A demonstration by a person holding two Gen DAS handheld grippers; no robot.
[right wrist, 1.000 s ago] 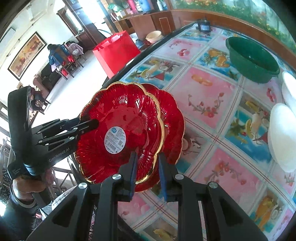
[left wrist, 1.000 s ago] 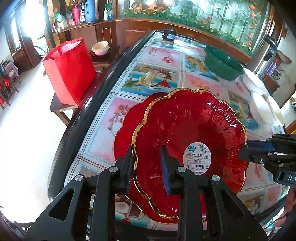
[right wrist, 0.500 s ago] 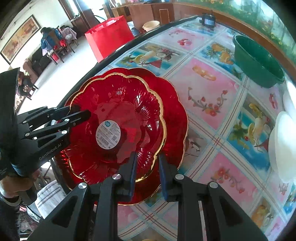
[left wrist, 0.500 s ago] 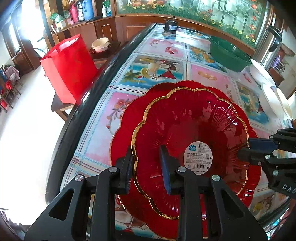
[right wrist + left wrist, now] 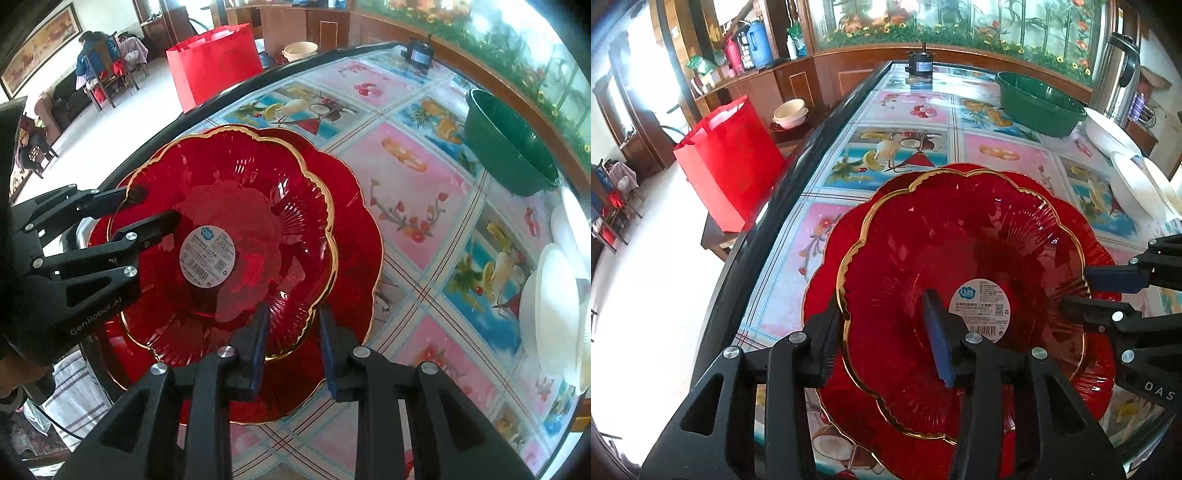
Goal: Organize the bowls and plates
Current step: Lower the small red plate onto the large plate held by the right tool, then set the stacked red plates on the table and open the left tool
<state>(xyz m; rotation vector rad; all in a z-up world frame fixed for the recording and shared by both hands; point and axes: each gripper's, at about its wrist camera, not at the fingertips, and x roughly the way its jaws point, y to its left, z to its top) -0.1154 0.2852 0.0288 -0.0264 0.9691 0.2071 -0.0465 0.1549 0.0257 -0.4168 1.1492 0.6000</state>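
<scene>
A small red gold-rimmed scalloped plate [image 5: 942,258] with a white label lies on a larger red plate [image 5: 827,266] on the tiled table. My left gripper [image 5: 882,332] is open, its jaws wide apart on either side of the small plate's near rim. My right gripper [image 5: 291,332] is open too, astride the opposite rim of the small plate [image 5: 229,206], which rests on the larger plate [image 5: 354,229]. Each gripper shows in the other's view: the right one [image 5: 1082,288] and the left one [image 5: 155,206].
A green basin [image 5: 1038,103] stands at the far right of the table, white plates and bowls [image 5: 1134,184] along the right edge, a small black motor [image 5: 919,66] at the far end. A red bag [image 5: 727,162] and a cream bowl [image 5: 788,114] sit left, off the table.
Both grippers have opened and let go of the small red plate, which has come down onto the larger red plate.
</scene>
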